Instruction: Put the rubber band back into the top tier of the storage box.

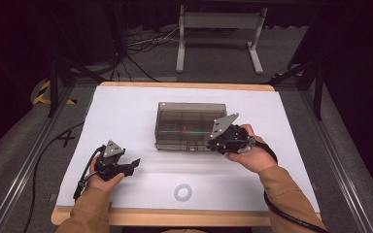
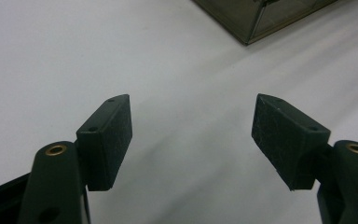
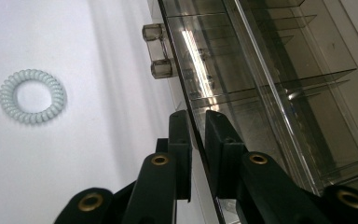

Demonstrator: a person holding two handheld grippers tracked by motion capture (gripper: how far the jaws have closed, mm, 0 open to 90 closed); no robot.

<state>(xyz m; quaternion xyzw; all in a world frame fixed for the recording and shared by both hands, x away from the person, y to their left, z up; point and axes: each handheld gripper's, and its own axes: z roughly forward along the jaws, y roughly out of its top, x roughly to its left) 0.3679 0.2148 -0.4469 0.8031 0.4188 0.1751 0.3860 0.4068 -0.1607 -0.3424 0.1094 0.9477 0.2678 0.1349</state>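
A smoky clear plastic box [image 1: 189, 124] with inner dividers stands mid-table, and its corner shows in the left gripper view [image 2: 261, 18]. My right gripper [image 1: 211, 142] is at the box's front right. In its own view the jaws [image 3: 196, 116] are shut on the thin front edge of the box lid [image 3: 186, 88], just past the clear latch [image 3: 156, 51]. My left gripper [image 1: 135, 164] hovers over bare table left of the box, its jaws [image 2: 192, 126] wide open and holding nothing. A pale spiral hair tie [image 1: 183, 192] lies near the front edge [image 3: 32, 95].
The white table top [image 1: 126, 111] has a wooden rim and free room left, right and behind the box. Metal rails run along both sides. Beyond the table are floor cables [image 1: 141, 43] and a grey stand [image 1: 218, 29].
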